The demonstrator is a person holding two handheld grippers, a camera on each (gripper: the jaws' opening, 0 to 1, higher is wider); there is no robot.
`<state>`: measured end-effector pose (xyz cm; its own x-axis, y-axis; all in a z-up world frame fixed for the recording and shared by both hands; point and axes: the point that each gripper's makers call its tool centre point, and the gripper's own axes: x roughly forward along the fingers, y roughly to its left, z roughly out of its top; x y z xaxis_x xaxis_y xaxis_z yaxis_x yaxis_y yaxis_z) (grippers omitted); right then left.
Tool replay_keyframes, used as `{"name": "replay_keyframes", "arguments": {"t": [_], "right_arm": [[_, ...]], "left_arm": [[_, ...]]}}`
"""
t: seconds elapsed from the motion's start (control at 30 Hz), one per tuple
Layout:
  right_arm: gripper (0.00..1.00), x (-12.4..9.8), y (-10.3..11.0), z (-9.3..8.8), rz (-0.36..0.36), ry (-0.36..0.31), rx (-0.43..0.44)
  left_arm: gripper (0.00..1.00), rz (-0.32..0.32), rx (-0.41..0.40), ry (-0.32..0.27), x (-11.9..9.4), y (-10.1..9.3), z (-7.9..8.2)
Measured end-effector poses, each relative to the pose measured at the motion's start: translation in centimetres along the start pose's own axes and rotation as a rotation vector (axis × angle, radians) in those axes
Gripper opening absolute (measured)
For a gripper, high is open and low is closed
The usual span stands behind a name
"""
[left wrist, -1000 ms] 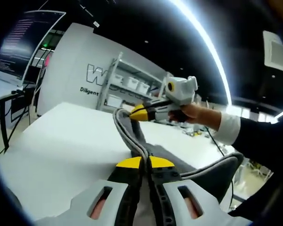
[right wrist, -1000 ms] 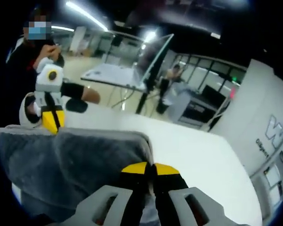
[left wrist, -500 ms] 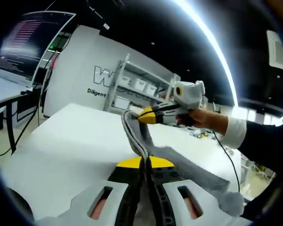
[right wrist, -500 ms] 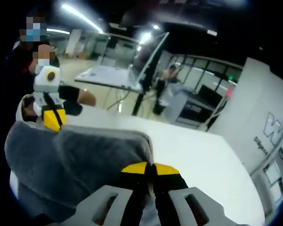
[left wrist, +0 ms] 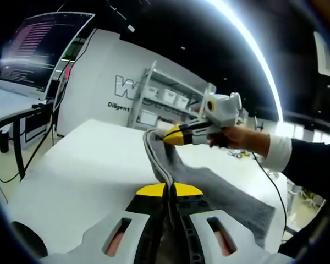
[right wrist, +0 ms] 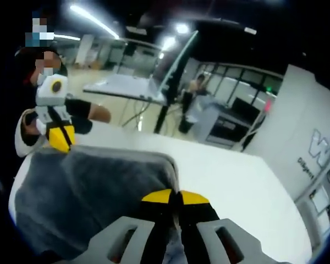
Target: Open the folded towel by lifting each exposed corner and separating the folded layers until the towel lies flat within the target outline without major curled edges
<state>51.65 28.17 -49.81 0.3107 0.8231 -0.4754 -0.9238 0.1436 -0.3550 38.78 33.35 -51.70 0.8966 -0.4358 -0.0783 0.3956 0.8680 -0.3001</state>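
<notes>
White table (left wrist: 77,165) — both grippers' jaws pinch towel (right wrist: 88,187) corners.

A broad white table (left wrist: 82,165) runs away toward a white wall panel (left wrist: 99,71) with dark lettering (left wrist: 126,88). Just right of the lettering stands a metal shelving rack (left wrist: 162,102) holding pale bins. At far left a large monitor (left wrist: 36,47) glows with lines of text. A long bright ceiling light strip (left wrist: 247,49) curves across the dark ceiling. In the right gripper view, a second desk (right wrist: 124,88) stands on a pale floor before glass partitions (right wrist: 242,93).
</notes>
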Motion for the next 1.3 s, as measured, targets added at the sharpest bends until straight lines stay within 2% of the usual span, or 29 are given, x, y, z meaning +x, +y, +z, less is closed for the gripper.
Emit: {"name": "replay_keyframes", "arguments": {"t": [0.1,0.17,0.53,0.9,0.97,1.2,1.3], "right_arm": [[0.00,0.2,-0.3,0.0,-0.013,-0.003,0.001],[0.00,0.4,-0.5,0.0,-0.023,-0.004,-0.004],[0.00,1.7,-1.0,-0.7,-0.037,-0.007,-0.009],[0.00,3.2,-1.2,-1.1,-0.051,0.013,0.003],[0.00,3.6,-1.2,-1.3,-0.055,0.024,-0.026],[0.00,4.9,-1.3,-2.1,-0.060,0.036,-0.033],[0.00,5.5,-1.2,-2.4,-0.062,0.047,-0.044]], "left_arm": [[0.03,0.011,0.005,-0.003,0.0,0.4,0.0],[0.03,0.044,0.041,-0.015,0.1,1.1,0.1],[0.03,0.134,0.135,0.023,0.3,2.6,-0.7],[0.03,0.185,0.209,0.049,0.4,3.8,-1.3],[0.03,0.195,0.222,0.059,0.5,4.2,-1.6],[0.04,0.230,0.266,0.093,0.7,5.0,-2.1],[0.04,0.236,0.261,0.097,0.8,5.2,-2.1]]}}
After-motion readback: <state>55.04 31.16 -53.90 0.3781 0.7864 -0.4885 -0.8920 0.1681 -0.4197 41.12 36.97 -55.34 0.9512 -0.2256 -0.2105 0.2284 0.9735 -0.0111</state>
